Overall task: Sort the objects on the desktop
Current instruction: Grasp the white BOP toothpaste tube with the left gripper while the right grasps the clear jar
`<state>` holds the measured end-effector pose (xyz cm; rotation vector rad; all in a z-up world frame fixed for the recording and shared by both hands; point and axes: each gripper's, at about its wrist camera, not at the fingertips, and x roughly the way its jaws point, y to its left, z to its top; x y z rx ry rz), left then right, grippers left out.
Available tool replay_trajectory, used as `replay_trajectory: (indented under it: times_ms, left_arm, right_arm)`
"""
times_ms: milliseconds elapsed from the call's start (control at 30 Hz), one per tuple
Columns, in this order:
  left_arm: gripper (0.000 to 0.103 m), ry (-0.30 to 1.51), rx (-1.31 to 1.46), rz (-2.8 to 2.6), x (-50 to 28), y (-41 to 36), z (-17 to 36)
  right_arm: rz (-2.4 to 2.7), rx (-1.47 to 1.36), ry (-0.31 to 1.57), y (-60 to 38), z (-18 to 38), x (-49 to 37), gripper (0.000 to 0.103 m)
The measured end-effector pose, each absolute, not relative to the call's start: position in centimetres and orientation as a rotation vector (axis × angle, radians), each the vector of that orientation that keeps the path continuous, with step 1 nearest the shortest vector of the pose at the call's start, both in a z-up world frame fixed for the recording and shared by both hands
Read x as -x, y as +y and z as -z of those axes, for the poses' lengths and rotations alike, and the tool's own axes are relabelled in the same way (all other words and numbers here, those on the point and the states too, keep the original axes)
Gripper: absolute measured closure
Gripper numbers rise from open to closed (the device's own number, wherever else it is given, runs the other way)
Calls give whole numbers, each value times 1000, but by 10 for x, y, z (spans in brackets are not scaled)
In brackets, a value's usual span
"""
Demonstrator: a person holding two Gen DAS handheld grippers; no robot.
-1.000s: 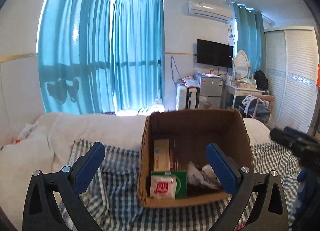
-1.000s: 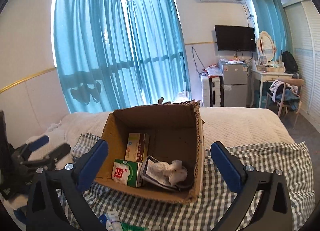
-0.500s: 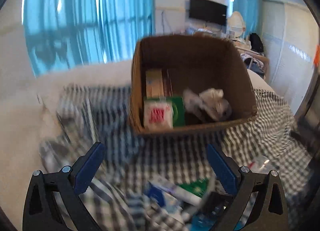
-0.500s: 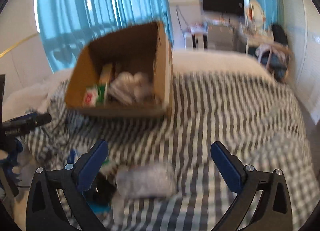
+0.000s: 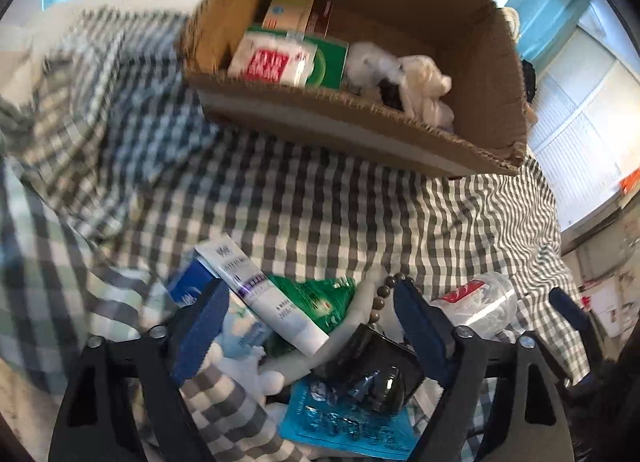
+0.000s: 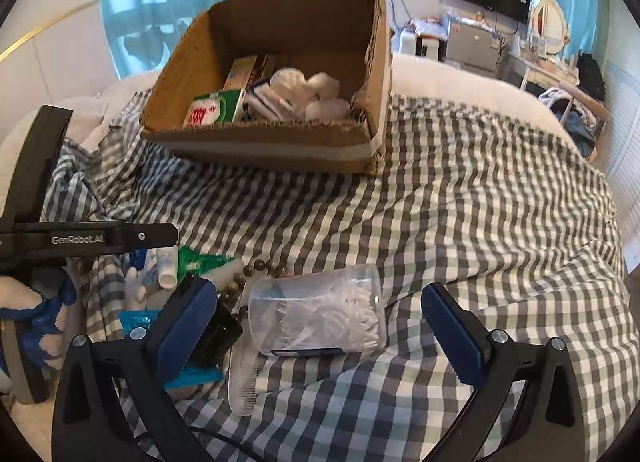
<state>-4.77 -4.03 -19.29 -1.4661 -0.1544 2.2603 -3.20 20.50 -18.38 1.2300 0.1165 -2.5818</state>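
Observation:
A cardboard box (image 5: 360,130) (image 6: 260,142) sits on the checkered cloth (image 6: 460,202) with packets and white wrappers inside. My left gripper (image 5: 312,326) is open above a pile: a white tube (image 5: 264,290), a green packet (image 5: 316,298), a black box (image 5: 372,370), a blue blister pack (image 5: 344,426) and a bead string (image 5: 384,294). My right gripper (image 6: 316,330) is open around a clear plastic jar of cotton swabs (image 6: 320,310) lying on its side. The jar also shows in the left wrist view (image 5: 476,302).
A clear comb (image 6: 242,382) lies below the jar. The left gripper's body (image 6: 60,238) and a gloved hand (image 6: 36,310) are at the left. White bedding (image 6: 460,82) lies behind the cloth; furniture stands far back on the right.
Both grippers have tilted down and moved toward the pile on the cloth. The right gripper now straddles the clear jar. Both stay open.

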Motion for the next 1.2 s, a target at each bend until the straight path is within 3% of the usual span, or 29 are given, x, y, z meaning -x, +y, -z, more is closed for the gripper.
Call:
replay_trajectory:
  times_ms: [133, 367, 467, 533, 567, 600, 700, 733, 900, 1200]
  left_arm:
    - [36, -169, 1609, -2170, 56, -38, 216]
    - [37, -245, 1699, -2082, 77, -34, 241]
    - [37, -236, 1745, -2058, 85, -27, 256]
    - [47, -211, 1743, -2068, 88, -23, 257]
    - [62, -188, 1745, -2079, 87, -22, 258]
    - [69, -189, 1743, -2076, 87, -23, 259]
    - [79, -204, 1707, -2066, 84, -26, 256]
    - [79, -175, 1687, -2076, 82, -24, 252]
    - [79, -53, 1575, -2125, 74, -14, 232]
    - [79, -8, 1408, -2189, 56, -26, 197]
  right_arm:
    - [2547, -1287, 145, 199, 192, 35, 0]
    - [2463, -1476, 276, 183, 224, 49, 0]
    - [2428, -1562, 240, 187, 236, 60, 0]
    - [2406, -1664, 186, 196, 248, 71, 0]
    - [2393, -1715, 157, 200, 255, 77, 0]
    - [2367, -1770, 125, 203, 263, 83, 0]
    - [2374, -1772, 135, 201, 266, 88, 4]
    - [2368, -1757, 139, 199, 266, 88, 13]
    - [2396, -1706, 125, 202, 257, 81, 14]
    - [2622, -1415, 76, 218, 200, 47, 14]
